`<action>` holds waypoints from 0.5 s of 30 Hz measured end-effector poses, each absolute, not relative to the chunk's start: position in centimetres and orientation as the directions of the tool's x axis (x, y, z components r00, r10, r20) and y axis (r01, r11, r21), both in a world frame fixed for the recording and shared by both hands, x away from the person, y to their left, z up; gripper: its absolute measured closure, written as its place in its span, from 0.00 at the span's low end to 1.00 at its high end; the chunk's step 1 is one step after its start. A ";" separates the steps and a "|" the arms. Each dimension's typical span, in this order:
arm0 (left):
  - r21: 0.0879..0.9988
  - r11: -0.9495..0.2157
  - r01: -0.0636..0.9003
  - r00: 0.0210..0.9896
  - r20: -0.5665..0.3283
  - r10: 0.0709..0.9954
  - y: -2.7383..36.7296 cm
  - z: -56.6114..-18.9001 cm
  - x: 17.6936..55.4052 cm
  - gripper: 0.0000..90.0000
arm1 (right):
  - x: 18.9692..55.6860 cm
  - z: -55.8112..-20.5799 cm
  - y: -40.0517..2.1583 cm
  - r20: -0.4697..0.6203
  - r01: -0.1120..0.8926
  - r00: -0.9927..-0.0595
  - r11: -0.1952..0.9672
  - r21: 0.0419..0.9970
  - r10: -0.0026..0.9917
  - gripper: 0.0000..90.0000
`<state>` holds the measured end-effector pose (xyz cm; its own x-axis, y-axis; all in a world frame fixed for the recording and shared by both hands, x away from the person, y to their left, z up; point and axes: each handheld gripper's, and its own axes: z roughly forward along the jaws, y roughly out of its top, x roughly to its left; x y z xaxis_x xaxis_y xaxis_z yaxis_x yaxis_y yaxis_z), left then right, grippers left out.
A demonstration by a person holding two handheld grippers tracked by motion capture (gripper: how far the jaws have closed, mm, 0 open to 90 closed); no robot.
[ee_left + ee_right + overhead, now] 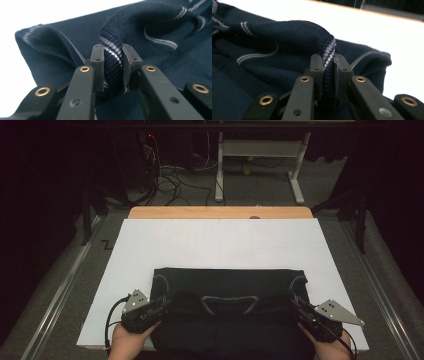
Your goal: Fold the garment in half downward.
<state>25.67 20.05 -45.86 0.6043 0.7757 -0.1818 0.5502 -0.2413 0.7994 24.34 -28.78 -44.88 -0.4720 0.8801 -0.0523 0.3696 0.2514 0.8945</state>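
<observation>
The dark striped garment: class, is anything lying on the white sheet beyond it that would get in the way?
Nothing visible does. Both grippers, left and right, grip the garment, and the white sheet beyond it lies bare.

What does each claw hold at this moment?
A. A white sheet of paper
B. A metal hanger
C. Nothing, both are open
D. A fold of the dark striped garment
D: in the left gripper view the left claw is clamped on a bunched, striped fold of the dark garment, and in the right gripper view the right claw pinches its striped edge.
</observation>
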 end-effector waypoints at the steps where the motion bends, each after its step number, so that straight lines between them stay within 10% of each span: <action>1: 0.789 -0.240 0.565 0.602 -0.196 0.774 20.1 -46.0 25.8 0.78 | 24.4 -45.0 -28.8 -0.053 0.382 -0.470 0.257 0.888 0.881 0.89; 15: 0.745 -0.265 0.612 0.578 -0.192 0.793 20.2 -47.2 26.2 0.70 | 25.3 -46.5 -29.0 -0.028 0.490 -0.475 0.291 0.822 0.880 0.86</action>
